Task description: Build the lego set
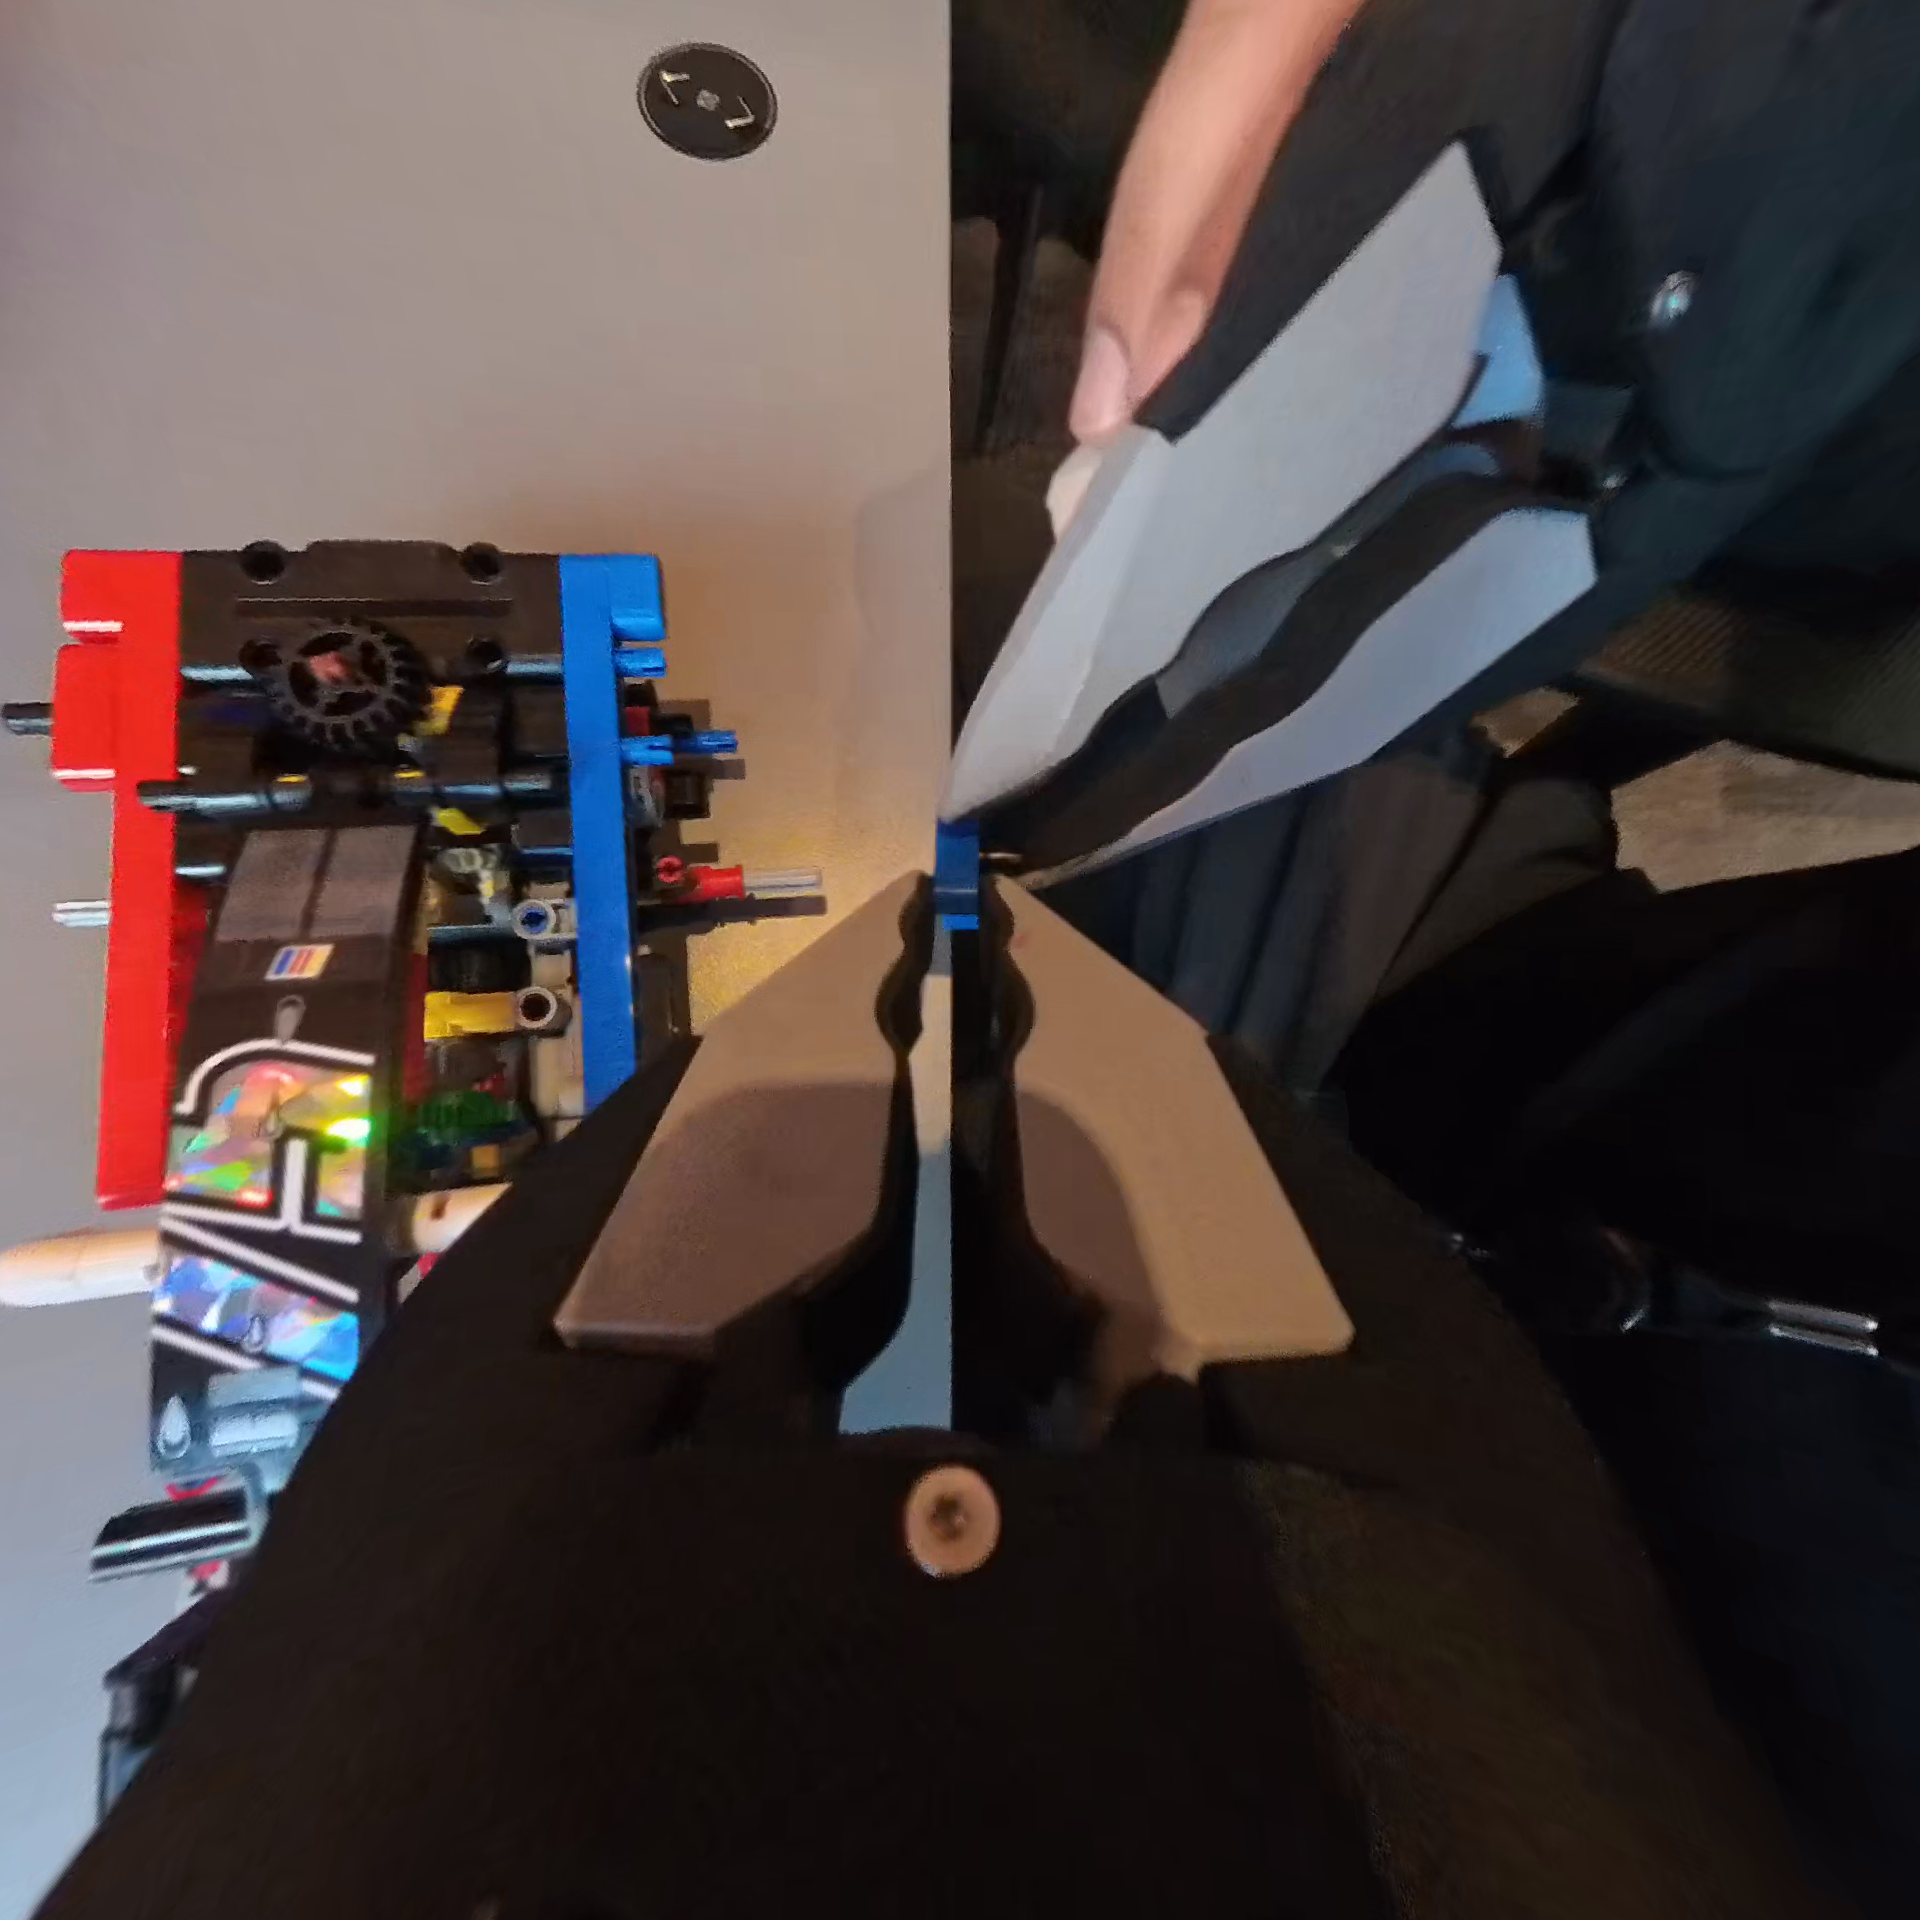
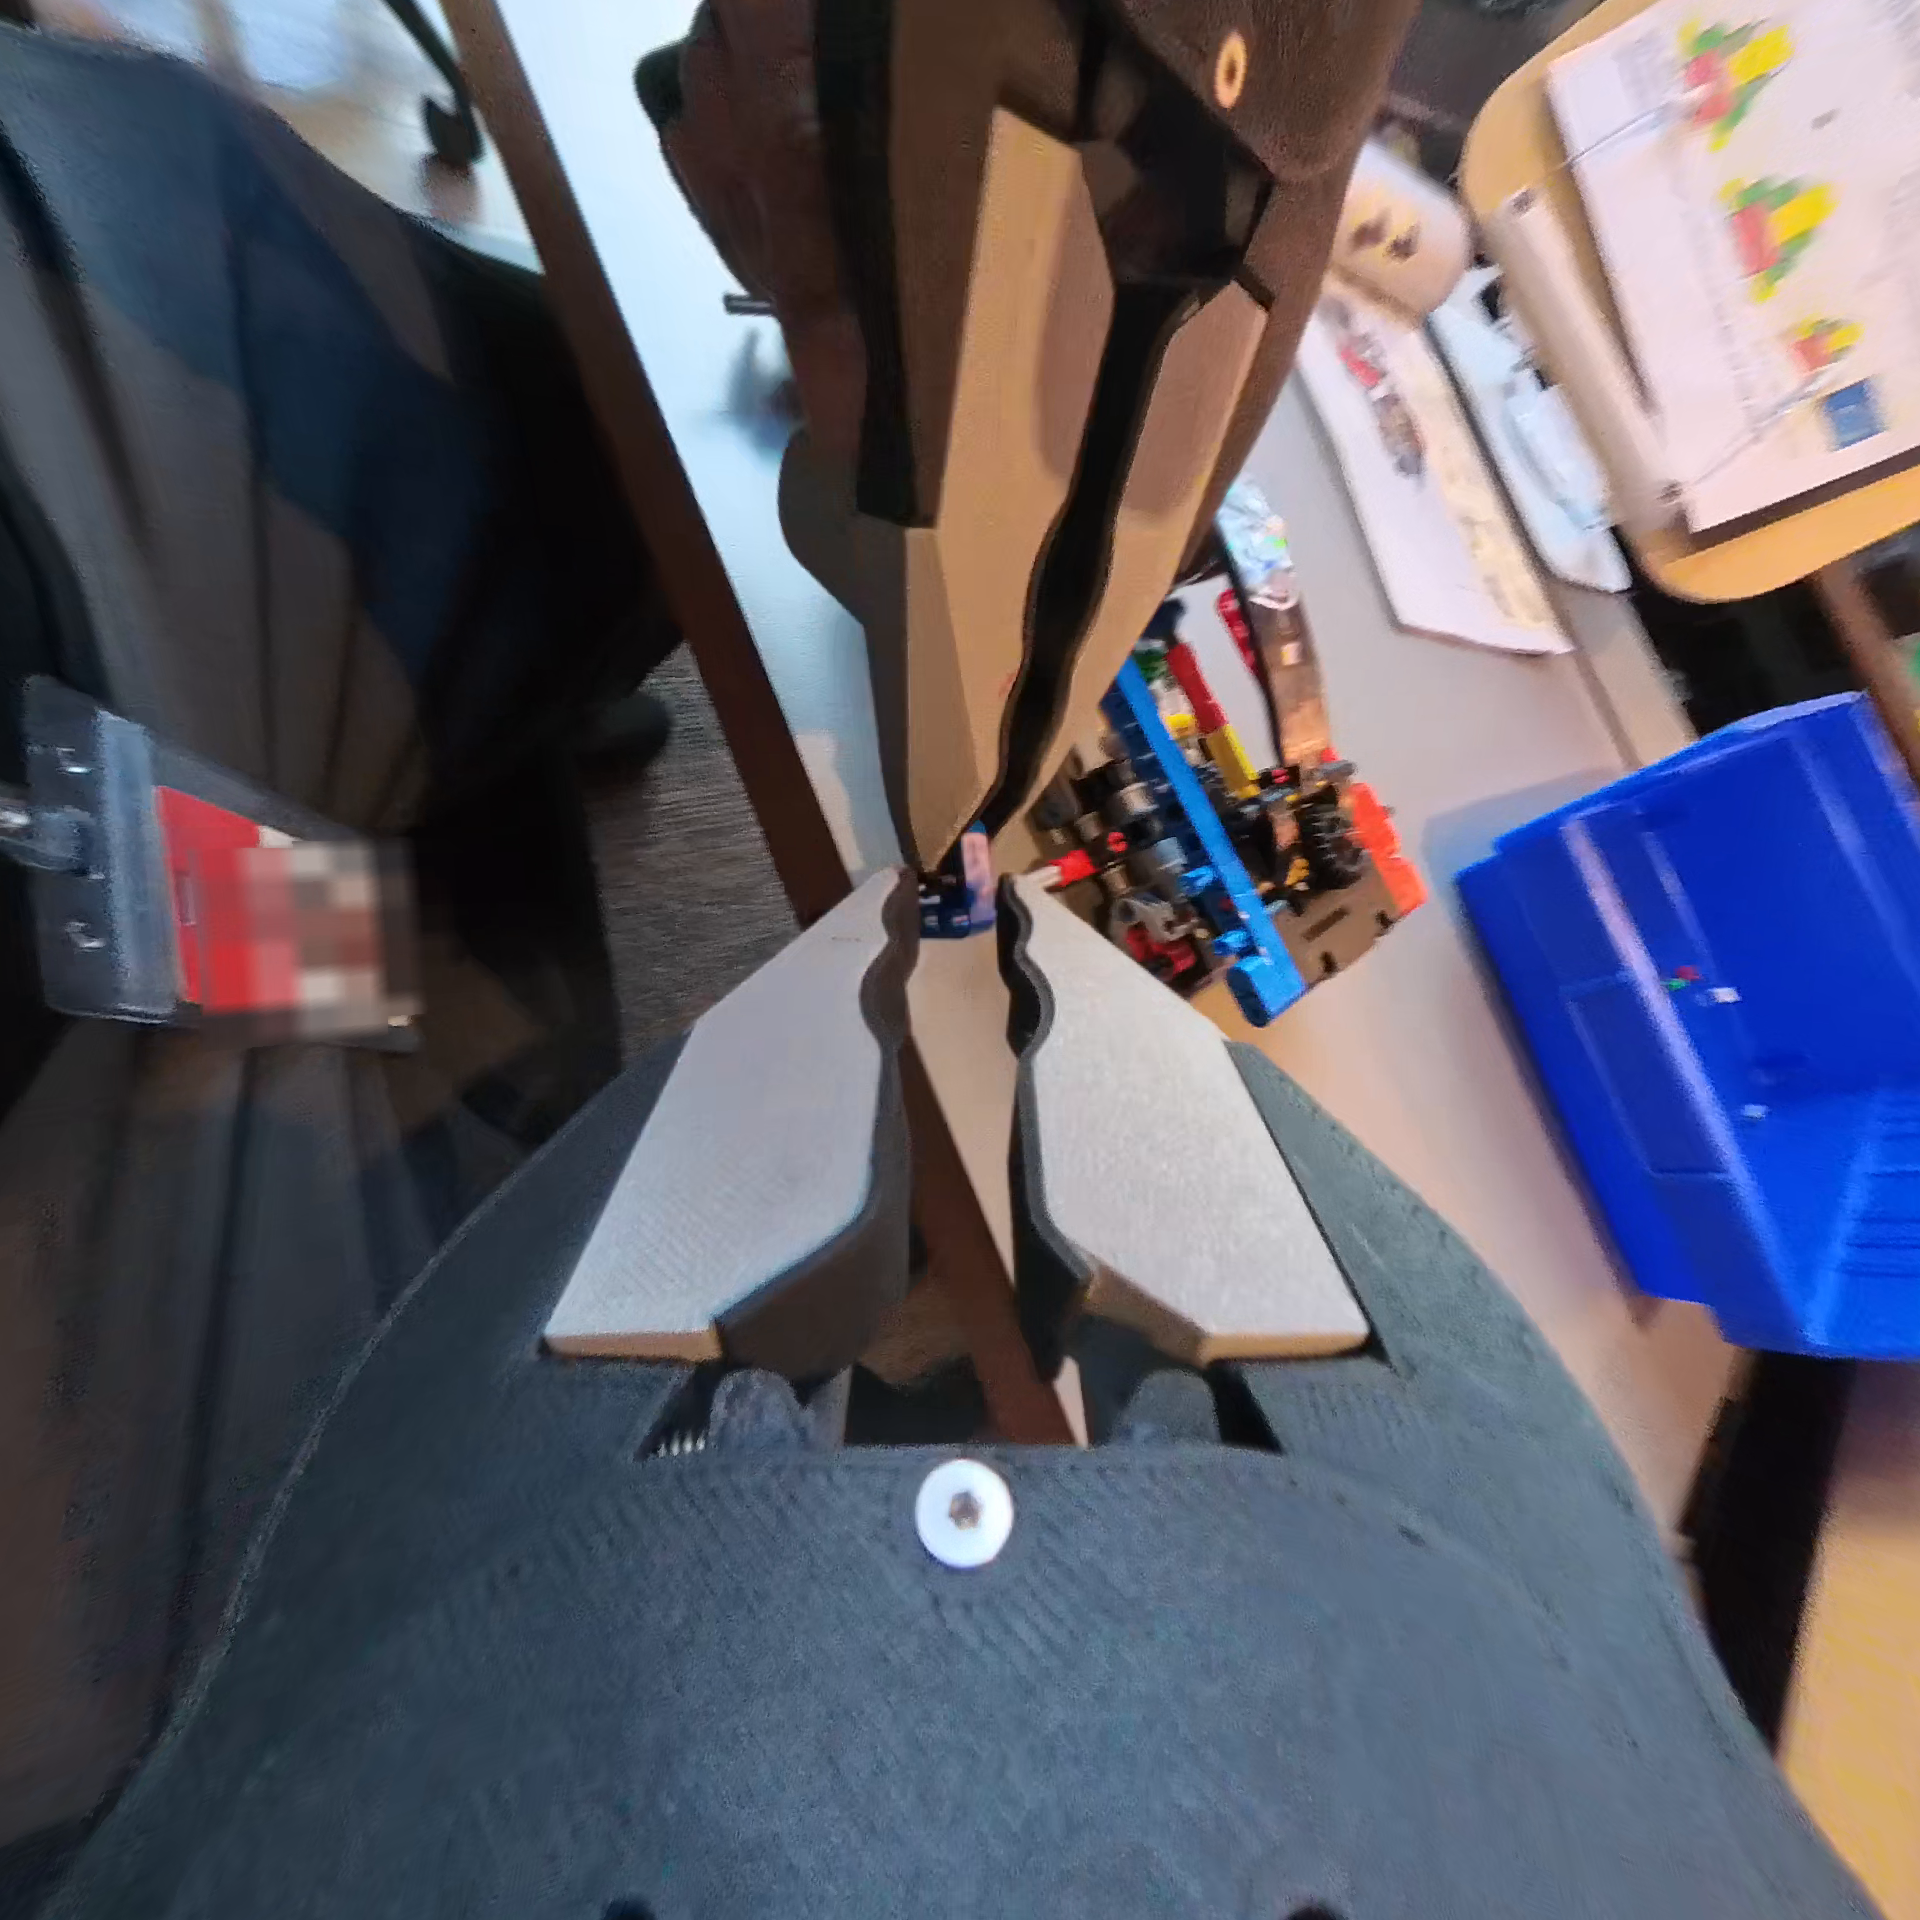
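Grey table (image 1: 468,312), dark carpeted floor (image 2: 675,831)

The lego model (image 1: 353,894) at left centre is glossy plastic with shiny foil stickers. The table (image 1: 416,312) is smooth and matt. The right gripper (image 2: 951,894) has matt, finely ribbed grey plastic fingers (image 2: 1164,1153) and a metal screw (image 2: 963,1512). The blue bin (image 2: 1704,997) at right is glossy plastic.
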Tool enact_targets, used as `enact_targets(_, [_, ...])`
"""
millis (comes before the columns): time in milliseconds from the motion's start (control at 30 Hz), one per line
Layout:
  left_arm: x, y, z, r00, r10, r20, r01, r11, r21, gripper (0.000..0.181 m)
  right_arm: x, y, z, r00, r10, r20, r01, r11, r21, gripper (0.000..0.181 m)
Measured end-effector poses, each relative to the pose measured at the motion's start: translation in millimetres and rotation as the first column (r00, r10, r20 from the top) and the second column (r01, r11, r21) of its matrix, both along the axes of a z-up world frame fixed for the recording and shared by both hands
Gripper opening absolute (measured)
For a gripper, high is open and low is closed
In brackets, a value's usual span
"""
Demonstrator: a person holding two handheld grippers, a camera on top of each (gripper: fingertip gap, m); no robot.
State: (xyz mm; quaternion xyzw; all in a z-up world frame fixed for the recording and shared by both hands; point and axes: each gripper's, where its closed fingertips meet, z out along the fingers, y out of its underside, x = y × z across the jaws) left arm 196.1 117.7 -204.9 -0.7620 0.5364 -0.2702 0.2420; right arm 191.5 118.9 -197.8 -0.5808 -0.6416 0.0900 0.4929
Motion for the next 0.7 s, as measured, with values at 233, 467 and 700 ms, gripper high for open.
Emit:
enact_targets(233, [5.0,5.3,14.1,0.989,0.089,0.122,-0.070,0.986,-0.149,0.005,2.6,5.9,19.0,0.997,-0.079,0.009,0.074,0.967,0.242,0.011])
enact_targets(467, [2.1,12.2,11.7,0.984,0.138,0.113,-0.122,0.983,-0.139,0.005,0.5,10.7,13.0,0.980,-0.160,0.115,0.099,0.904,0.416,0.001])
enact_targets(700, [-0.2,10.4,21.0,0.972,0.163,0.166,-0.131,0.974,-0.187,0.005,-1.6,9.7,21.3,0.976,-0.192,0.105,0.110,0.846,0.522,0.001])
